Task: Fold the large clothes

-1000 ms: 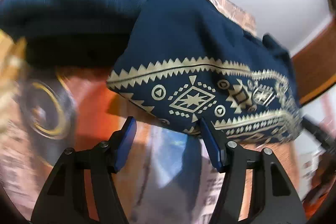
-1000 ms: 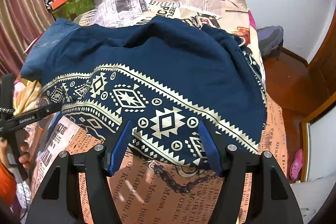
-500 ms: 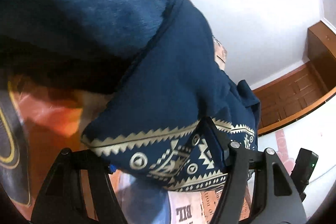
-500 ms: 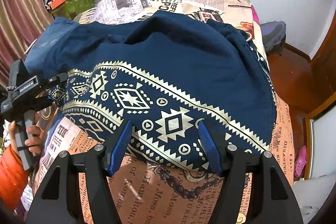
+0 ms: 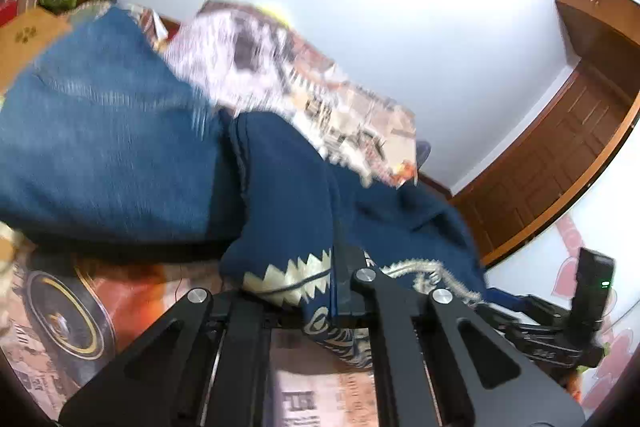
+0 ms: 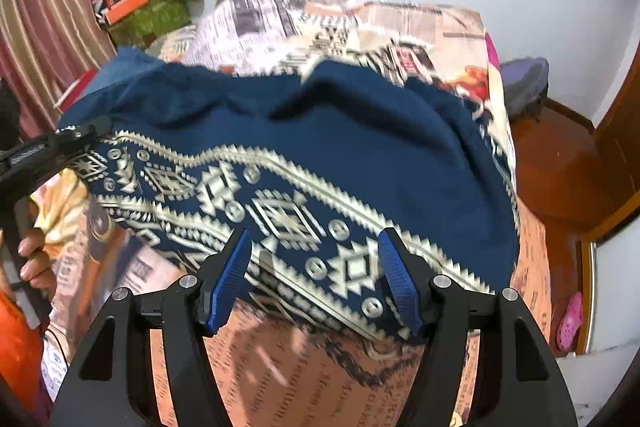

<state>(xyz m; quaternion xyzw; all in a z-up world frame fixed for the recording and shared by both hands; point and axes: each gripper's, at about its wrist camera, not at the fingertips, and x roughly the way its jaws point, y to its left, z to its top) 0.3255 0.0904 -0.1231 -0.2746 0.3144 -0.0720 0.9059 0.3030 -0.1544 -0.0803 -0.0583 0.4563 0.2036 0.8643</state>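
Note:
A large navy garment (image 6: pixel 320 147) with a cream geometric border band lies spread over the bed; it also shows in the left wrist view (image 5: pixel 296 195). My left gripper (image 5: pixel 320 291) is shut on the garment's patterned hem at its left corner; it shows in the right wrist view (image 6: pixel 80 135) at the cloth's left edge. My right gripper (image 6: pixel 316 275) is open, its blue pads either side of the near hem, just above the patterned band, not clamping it.
The bed (image 6: pixel 320 367) has a newspaper-print orange cover. Blue jeans (image 5: pixel 100 147) lie to the left of the garment. A cluttered pile (image 6: pixel 148 7) and striped curtain stand at the far left, a wooden door (image 5: pixel 560 155) at the right.
My left gripper has closed on the garment's hem corner and tilted upward. My right gripper has moved forward over the near hem, still open.

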